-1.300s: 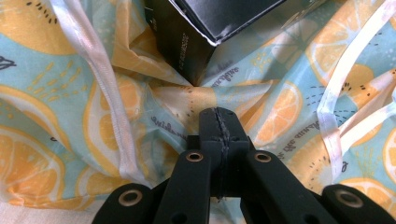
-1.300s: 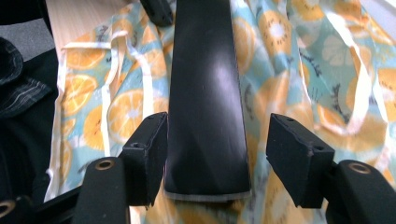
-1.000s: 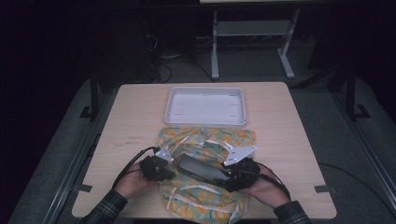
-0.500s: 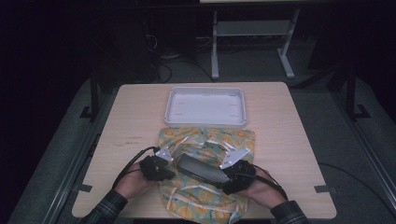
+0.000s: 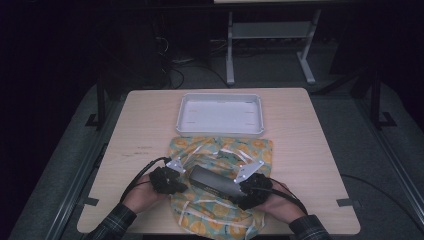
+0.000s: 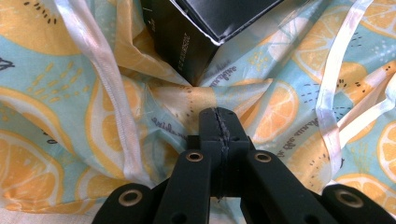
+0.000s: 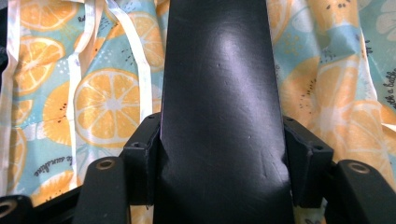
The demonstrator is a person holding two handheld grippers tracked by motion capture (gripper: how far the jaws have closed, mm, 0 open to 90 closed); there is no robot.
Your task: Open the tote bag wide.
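The black box (image 5: 216, 181) lies on the orange-print bag (image 5: 220, 150), just in front of the white tray (image 5: 220, 114). The right gripper (image 7: 219, 140) is clamped across one end of the box. The left gripper (image 6: 218, 122) (jaws pressed together) pinches bag fabric at the box's other end.

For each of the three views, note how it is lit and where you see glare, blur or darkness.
High view: dim, the room beyond the table nearly black, the white tray brightest. Left gripper view: bright and sharp on the orange-print cloth, with the black box slightly soft. Right gripper view: a broad pale sheen runs down the box, and the nearest jaw parts look blurred.
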